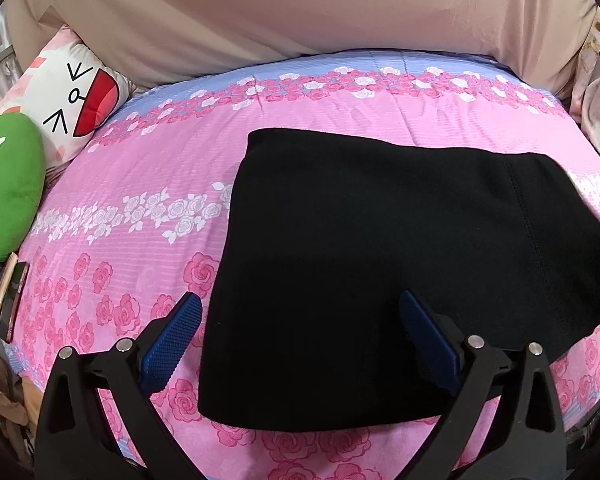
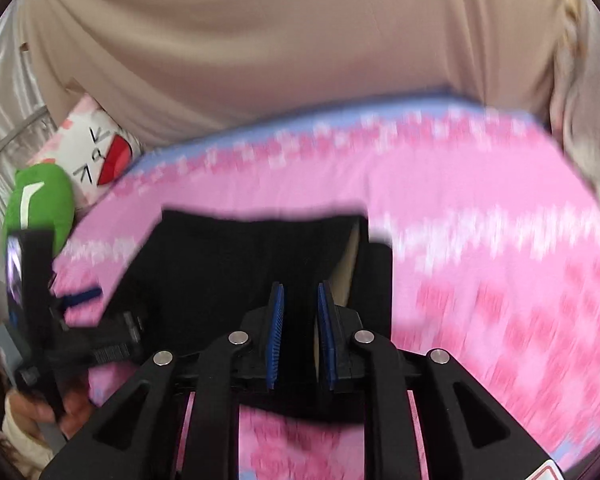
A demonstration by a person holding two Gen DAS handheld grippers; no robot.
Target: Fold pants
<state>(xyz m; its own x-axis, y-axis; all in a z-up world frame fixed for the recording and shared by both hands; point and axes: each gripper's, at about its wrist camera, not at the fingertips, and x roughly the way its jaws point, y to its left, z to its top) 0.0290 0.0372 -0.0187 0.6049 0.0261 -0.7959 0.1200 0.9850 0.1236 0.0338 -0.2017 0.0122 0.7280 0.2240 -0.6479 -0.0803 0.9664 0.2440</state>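
Note:
The black pants (image 1: 380, 264) lie folded into a flat block on the pink rose bedspread (image 1: 140, 184). My left gripper (image 1: 300, 312) is open, its blue pads wide apart over the near left part of the pants, holding nothing. In the right wrist view the picture is blurred by motion. My right gripper (image 2: 300, 300) has its blue pads close together with black pants (image 2: 228, 264) cloth between them, at the right end where a pale inner lining shows. The left gripper (image 2: 80, 320) shows at the left, held by a hand.
A green cushion (image 1: 8, 188) and a white cartoon-face pillow (image 1: 76, 96) sit at the bed's left end. A beige fabric headboard (image 1: 300, 8) rises behind. A phone-like object (image 1: 12, 300) lies at the left edge. Clothes hang at the right (image 1: 596, 92).

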